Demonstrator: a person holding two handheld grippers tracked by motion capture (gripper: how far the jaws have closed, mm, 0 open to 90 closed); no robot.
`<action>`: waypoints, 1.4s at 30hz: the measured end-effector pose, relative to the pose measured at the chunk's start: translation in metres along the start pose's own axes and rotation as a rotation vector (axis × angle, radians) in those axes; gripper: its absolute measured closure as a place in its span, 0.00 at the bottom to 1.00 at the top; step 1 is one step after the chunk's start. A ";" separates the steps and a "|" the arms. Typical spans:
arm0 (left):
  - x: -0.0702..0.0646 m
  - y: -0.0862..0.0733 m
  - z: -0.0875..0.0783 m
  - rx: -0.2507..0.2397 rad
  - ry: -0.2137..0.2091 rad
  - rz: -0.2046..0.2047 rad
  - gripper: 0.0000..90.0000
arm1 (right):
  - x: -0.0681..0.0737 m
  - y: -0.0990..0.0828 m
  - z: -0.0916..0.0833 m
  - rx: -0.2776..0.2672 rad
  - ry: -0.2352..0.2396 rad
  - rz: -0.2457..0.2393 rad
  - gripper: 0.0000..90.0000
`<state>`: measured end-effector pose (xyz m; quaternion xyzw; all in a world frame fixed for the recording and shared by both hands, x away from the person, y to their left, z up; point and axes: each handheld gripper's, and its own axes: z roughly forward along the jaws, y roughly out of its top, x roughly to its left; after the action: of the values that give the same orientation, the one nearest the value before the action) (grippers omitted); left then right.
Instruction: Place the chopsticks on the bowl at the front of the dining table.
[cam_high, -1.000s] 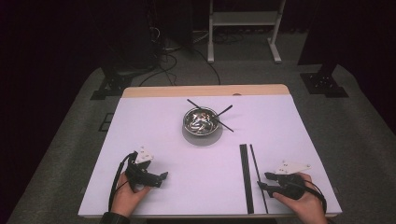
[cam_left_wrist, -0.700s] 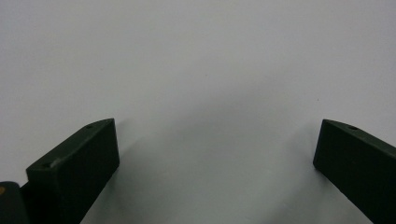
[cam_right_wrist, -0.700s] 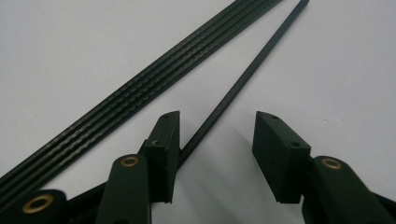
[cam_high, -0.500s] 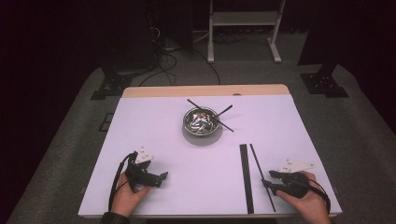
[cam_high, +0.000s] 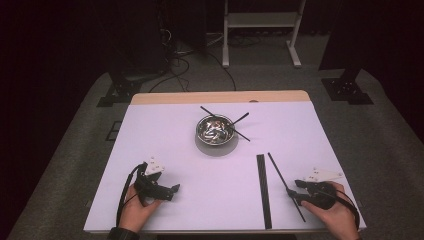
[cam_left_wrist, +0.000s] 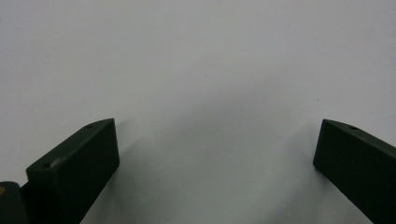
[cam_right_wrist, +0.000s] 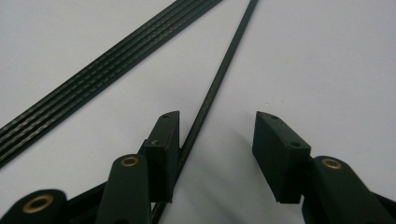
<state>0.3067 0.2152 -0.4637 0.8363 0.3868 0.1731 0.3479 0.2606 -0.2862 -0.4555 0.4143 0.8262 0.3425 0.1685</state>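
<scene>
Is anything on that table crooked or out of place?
One thin black rod lies slanted, apart from the neat straight bundle of rods beside it. The right gripper has its jaws open around it. Rods also poke out unevenly beneath the metal bowl.

A lab or studio set up for recording: a white bench (cam_high: 165, 135) stands alone on grey carpet (cam_high: 80, 145) in a dark room, with loose cables (cam_high: 175, 55), black stand feet (cam_high: 345, 90) and a white frame (cam_high: 260, 20) behind it.

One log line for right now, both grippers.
left gripper: open, empty | right gripper: open, straddling single black rod | rod bundle: untouched
</scene>
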 end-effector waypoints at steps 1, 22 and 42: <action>0.000 0.000 0.000 0.000 0.000 0.000 0.00 | -0.001 0.000 0.000 -0.001 -0.002 0.003 0.56; 0.000 0.000 0.000 0.000 0.000 -0.001 0.00 | -0.018 -0.002 -0.003 0.005 -0.051 0.029 0.56; 0.000 0.000 0.000 0.000 0.001 -0.001 0.00 | -0.035 -0.004 -0.006 0.006 -0.089 0.055 0.56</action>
<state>0.3066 0.2152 -0.4637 0.8361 0.3872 0.1733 0.3478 0.2762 -0.3182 -0.4540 0.4519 0.8073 0.3259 0.1945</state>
